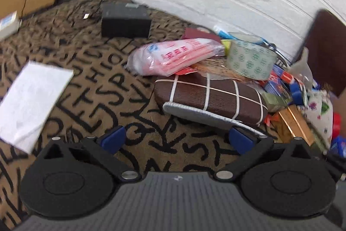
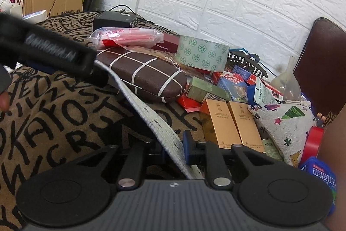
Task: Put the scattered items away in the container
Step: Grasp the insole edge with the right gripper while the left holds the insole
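Note:
In the right wrist view, my right gripper [image 2: 175, 151] is shut on a grey woven strap [image 2: 151, 114]. The strap runs up and left across the lettered cloth to a black finger [image 2: 64, 53] of the left gripper. In the left wrist view, my left gripper [image 1: 177, 140] stands wide open with nothing between its blue pads. The strap [image 1: 205, 116] lies just ahead, by the right pad. Behind it sits a brown case with white grid lines [image 1: 212, 99]. Further back are a pink plastic bag [image 1: 173, 55], a green-patterned tape roll [image 1: 250, 57] and a pile of small boxes [image 2: 233, 122].
A black box [image 1: 125, 21] stands at the back by the white brick wall. A white paper sheet [image 1: 32, 101] lies to the left. A cardboard box [image 2: 52, 1] is at the far left, a printed cloth pouch [image 2: 285, 122] and a dark brown panel [image 2: 324, 62] at the right.

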Motion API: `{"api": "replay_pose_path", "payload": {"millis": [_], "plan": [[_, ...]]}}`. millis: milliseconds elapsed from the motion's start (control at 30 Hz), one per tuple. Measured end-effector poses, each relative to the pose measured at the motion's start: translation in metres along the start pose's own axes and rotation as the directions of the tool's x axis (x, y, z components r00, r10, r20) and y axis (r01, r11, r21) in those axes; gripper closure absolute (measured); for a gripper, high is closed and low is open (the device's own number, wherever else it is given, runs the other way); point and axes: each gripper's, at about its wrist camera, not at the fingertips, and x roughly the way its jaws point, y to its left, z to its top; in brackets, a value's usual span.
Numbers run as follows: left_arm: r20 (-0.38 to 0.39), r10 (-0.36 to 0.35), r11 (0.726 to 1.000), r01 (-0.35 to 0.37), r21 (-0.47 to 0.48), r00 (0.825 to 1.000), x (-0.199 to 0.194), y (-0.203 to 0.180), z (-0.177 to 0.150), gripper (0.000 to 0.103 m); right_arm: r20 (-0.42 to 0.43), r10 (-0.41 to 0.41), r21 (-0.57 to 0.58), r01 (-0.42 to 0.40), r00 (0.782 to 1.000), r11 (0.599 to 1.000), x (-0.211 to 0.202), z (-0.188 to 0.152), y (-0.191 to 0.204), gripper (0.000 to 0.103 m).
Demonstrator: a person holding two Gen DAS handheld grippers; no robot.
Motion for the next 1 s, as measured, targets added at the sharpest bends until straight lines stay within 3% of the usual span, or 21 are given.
{"api": "replay_pose_path", "payload": {"millis": [100, 233, 500, 600, 667, 733, 767, 900, 1000], "plan": [[-0.047, -0.041, 0.996, 0.037, -0.083, 0.998, -0.002, 0.006, 0.005, 0.000, -0.007, 0.002, 0.002, -0.002, 1.000, 1.000, 0.000, 0.001, -0.001, 0.088], [-0.010, -0.045, 0.995, 0.044, -0.092, 0.999, -0.015, 0.008, 0.005, 0.000, -0.013, 0.006, 0.007, -0.006, 1.000, 1.000, 0.002, 0.002, -0.002, 0.088], [-0.012, 0.078, 0.996, -0.079, -0.033, 0.997, 0.004, 0.000, 0.010, 0.004, -0.016, -0.003, -0.002, 0.003, 1.000, 1.000, 0.001, 0.002, 0.002, 0.088], [-0.049, 0.081, 0.996, -0.083, -0.044, 0.995, 0.014, 0.006, 0.014, 0.033, -0.019, -0.002, -0.013, 0.002, 1.000, 1.000, -0.001, 0.002, 0.004, 0.088], [-0.052, 0.065, 0.997, -0.067, -0.040, 0.997, 0.015, 0.008, 0.017, 0.062, -0.020, -0.003, -0.015, 0.003, 1.000, 1.000, -0.002, 0.002, 0.005, 0.088], [-0.071, 0.024, 0.997, -0.028, -0.067, 0.997, 0.014, 0.012, 0.020, 0.077, -0.019, -0.005, -0.011, 0.005, 1.000, 1.000, -0.003, 0.002, 0.006, 0.088], [-0.076, 0.021, 0.996, -0.027, -0.082, 0.997, 0.014, 0.014, 0.021, 0.079, -0.018, -0.004, -0.004, 0.004, 1.000, 1.000, -0.003, 0.002, 0.006, 0.088], [-0.128, -0.041, 0.986, 0.019, -0.163, 0.991, 0.011, 0.029, 0.024, 0.078, -0.023, -0.002, 0.007, 0.002, 1.000, 1.000, -0.003, 0.003, 0.006, 0.088], [-0.162, -0.106, 0.963, 0.061, -0.262, 0.981, -0.001, 0.038, 0.023, 0.034, -0.028, -0.004, 0.009, 0.004, 1.000, 1.000, -0.002, 0.004, 0.006, 0.088]]}}
